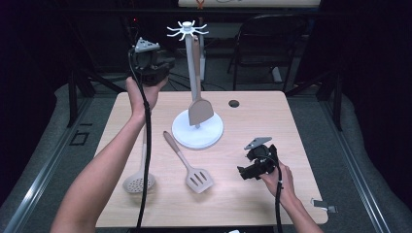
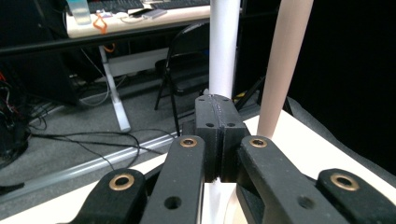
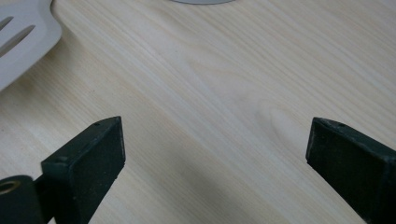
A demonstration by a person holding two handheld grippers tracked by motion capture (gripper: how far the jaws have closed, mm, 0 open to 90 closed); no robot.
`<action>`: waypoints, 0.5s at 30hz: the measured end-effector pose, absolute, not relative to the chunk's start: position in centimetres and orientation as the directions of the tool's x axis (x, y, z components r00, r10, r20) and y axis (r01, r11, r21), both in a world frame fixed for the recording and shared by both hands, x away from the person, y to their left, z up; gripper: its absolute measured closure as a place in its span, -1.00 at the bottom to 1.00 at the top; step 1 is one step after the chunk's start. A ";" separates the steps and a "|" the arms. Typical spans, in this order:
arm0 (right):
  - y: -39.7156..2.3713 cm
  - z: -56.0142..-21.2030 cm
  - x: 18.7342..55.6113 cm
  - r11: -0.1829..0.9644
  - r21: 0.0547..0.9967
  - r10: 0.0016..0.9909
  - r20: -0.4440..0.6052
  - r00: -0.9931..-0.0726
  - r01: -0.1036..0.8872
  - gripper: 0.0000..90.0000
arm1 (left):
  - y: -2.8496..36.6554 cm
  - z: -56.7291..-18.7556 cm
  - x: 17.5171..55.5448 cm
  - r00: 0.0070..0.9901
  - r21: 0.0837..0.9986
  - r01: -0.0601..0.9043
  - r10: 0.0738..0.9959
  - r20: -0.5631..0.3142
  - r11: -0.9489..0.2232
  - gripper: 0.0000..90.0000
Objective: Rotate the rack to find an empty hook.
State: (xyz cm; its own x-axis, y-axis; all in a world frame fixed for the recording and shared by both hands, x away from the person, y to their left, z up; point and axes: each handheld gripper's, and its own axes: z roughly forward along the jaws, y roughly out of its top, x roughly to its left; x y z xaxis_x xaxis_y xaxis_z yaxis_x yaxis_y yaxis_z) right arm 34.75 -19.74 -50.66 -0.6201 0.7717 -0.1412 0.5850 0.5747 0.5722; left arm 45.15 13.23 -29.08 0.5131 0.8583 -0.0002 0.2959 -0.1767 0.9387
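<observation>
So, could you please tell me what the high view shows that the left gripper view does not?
The high view alone takes in the round white stand base, the beige slotted spatula and perforated skimmer lying on the light wooden table, and the right gripper, open. The left gripper view alone gives the left gripper close up, shut with nothing between its pads, and tangled cables on the floor. Both share the white stand pole, the hanging beige spatula, the table and the black folding chair.
</observation>
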 end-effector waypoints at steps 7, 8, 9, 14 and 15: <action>-20.0 -50.7 34.7 0.577 0.569 0.770 -0.139 -0.623 0.586 -0.90 | 13.3 -27.5 45.5 0.517 0.947 0.272 0.856 0.007 -0.172 1.00; -20.0 -50.7 34.7 0.574 0.571 0.771 -0.137 -0.622 0.587 -0.90 | 13.2 -27.2 45.5 0.519 0.948 0.267 0.854 0.010 -0.174 1.00; -19.9 -50.7 34.7 0.573 0.572 0.770 -0.131 -0.624 0.587 -0.89 | 13.2 -27.0 45.5 0.522 0.950 0.260 0.853 0.015 -0.175 1.00; -19.8 -50.8 34.8 0.571 0.576 0.770 -0.129 -0.625 0.585 -0.89 | 12.6 -25.8 45.7 0.521 0.952 0.235 0.852 0.047 -0.196 1.00; -19.9 -50.8 34.8 0.572 0.576 0.769 -0.127 -0.626 0.585 -0.89 | 12.6 -25.5 45.8 0.519 0.953 0.230 0.853 0.050 -0.196 1.00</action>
State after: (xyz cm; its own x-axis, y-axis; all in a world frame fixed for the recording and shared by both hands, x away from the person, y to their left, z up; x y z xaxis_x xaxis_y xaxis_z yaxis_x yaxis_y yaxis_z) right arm 34.77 -19.87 -50.85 -0.6264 0.7690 -0.1275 0.5847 0.5717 0.5755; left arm 45.78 12.55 -25.54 0.5194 0.8530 0.0502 0.2304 -0.1964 0.9531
